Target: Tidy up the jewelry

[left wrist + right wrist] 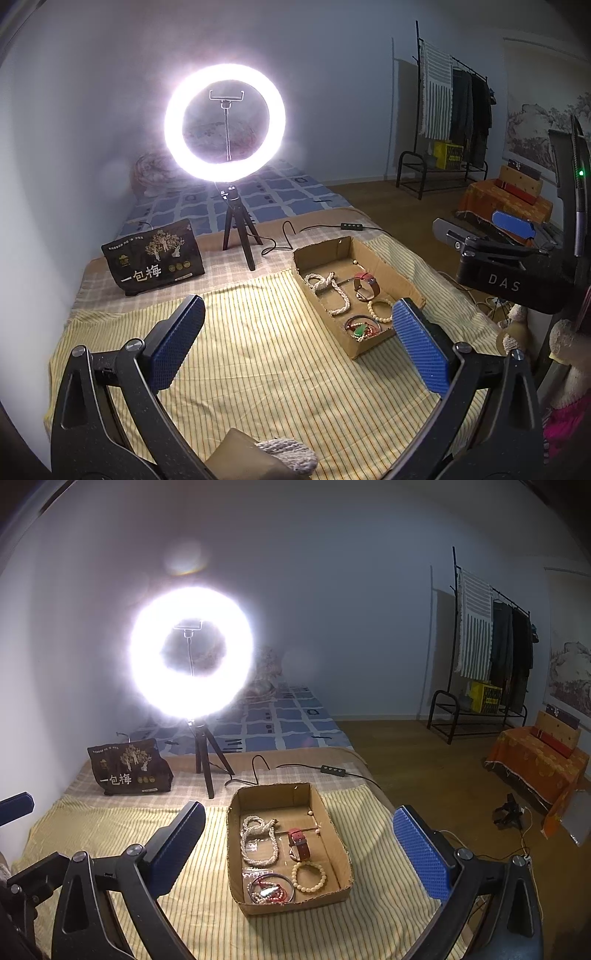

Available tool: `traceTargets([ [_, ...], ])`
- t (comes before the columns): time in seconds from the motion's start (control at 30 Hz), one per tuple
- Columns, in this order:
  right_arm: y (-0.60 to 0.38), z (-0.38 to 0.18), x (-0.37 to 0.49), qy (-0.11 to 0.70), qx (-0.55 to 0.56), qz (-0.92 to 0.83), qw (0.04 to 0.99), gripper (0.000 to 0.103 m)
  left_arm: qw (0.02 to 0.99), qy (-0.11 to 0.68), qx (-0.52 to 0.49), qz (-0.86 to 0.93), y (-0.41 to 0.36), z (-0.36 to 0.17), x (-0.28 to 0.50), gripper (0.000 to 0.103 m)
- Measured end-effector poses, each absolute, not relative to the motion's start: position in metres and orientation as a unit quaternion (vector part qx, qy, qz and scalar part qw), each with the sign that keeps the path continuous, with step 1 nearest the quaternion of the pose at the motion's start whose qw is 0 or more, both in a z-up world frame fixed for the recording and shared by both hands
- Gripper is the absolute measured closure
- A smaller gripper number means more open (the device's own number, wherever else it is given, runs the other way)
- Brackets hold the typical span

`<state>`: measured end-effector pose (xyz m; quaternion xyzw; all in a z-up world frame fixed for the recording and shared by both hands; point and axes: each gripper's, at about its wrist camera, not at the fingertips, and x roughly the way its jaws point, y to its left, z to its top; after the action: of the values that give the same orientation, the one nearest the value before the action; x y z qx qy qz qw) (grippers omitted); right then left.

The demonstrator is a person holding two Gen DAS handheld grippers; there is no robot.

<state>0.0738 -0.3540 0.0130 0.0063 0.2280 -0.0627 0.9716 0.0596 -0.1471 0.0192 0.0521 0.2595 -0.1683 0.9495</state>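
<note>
An open cardboard box sits on the yellow striped cloth; it also shows in the left wrist view. Inside lie a white bead necklace, a red-strapped watch, a cream bead bracelet and a red bangle bundle with a green pendant. My right gripper is open and empty, held above the box's near end. My left gripper is open and empty, over the cloth left of the box. The right gripper's body shows at the right of the left wrist view.
A lit ring light on a small tripod stands behind the box, its cable and switch trailing right. A dark snack bag stands at the back left. The bed's edge runs right of the box; a clothes rack stands far right.
</note>
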Motion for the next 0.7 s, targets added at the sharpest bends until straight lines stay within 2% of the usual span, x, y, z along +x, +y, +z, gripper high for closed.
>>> traceTargets([
  [0.7, -0.3537, 0.0109, 0.0764, 0.231, 0.008, -0.065, 0.971, 0.0, 0.95, 0.259, 0.052, -0.168, -0.1472, 0.0195, 0.0587, 0.0],
])
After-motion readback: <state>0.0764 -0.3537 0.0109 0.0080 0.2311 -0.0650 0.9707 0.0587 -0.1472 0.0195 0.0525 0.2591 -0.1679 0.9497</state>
